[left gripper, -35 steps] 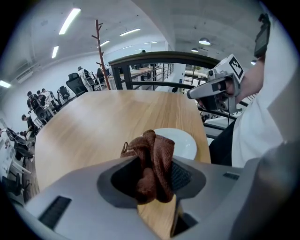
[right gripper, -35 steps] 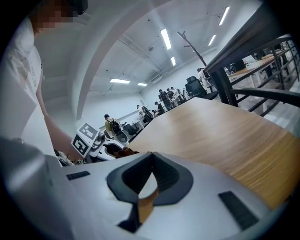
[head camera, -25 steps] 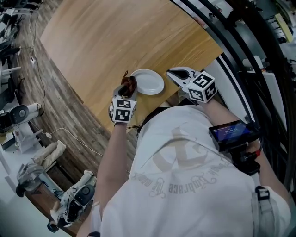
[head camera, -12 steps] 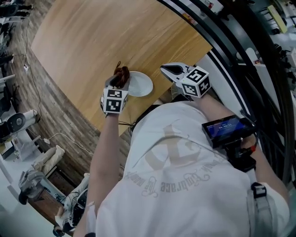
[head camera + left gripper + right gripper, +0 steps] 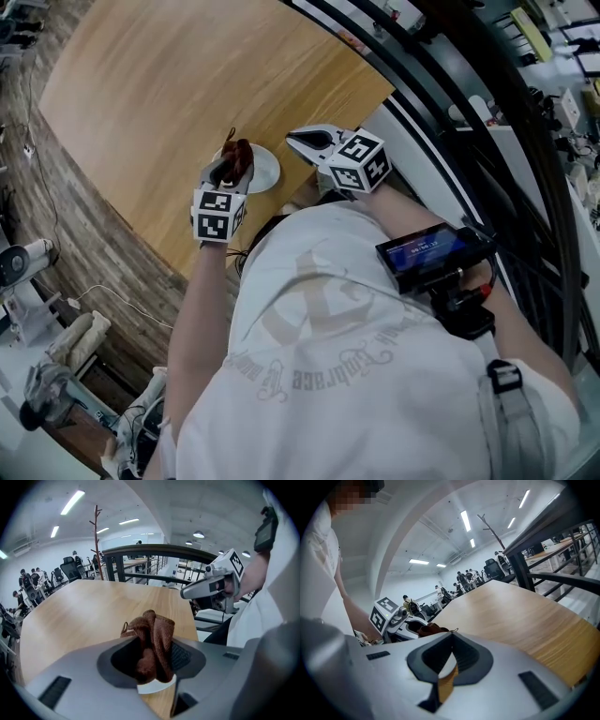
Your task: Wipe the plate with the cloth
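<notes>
1. Now my left gripper pinches the cloth over the plate, by the table's near edge.
2. Right gripper hangs pressed together, empty; wiping hard, I could skid the unheld plate off.

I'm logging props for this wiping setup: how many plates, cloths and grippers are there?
plate: 1
cloth: 1, clamped in the left gripper
grippers: 2, the left gripper and the right gripper
Total: 4
</notes>
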{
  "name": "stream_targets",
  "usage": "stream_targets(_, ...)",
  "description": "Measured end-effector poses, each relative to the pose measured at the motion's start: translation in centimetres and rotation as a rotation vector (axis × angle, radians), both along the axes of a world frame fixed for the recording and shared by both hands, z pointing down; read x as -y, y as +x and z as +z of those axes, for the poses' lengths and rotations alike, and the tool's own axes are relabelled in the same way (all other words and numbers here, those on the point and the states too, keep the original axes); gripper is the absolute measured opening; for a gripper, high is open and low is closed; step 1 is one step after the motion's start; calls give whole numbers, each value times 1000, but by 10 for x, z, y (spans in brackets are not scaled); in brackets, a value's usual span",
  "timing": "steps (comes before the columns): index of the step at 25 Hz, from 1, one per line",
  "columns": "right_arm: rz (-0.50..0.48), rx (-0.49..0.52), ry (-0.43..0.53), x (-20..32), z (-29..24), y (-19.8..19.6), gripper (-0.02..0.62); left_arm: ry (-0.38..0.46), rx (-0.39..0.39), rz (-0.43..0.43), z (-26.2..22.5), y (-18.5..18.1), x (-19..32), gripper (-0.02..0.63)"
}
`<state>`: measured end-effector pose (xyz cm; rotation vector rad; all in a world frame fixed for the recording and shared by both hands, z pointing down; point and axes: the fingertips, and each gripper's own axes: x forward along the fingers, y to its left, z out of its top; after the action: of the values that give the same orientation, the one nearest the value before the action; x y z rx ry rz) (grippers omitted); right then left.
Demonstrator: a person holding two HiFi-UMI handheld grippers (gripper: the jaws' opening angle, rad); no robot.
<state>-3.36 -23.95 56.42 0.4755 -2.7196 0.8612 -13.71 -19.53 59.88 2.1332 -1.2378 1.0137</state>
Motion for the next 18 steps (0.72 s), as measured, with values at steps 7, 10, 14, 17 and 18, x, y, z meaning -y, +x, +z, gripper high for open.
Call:
stream_targets(7,-4,11,52,-28,-11,-16,14,124,-76,-95,-20,-16,-46,170)
stream_targets(10,-7,19,103,-32,-42,-29,14,181,-82,-123,-45,-33,-68,170)
stream_targets(14,-42,38,167,-17,-79,-47,14,246,-143,-234,-72,-60,-70,170)
stream_targets(17,-70,44,200,-29,-93,-67,14,291,-193,-305,-83,-87,-86,170)
stream_targets(18,-74,42,214,-42,-98,-75,14,309,-205,-314,-86,-96,-100,170)
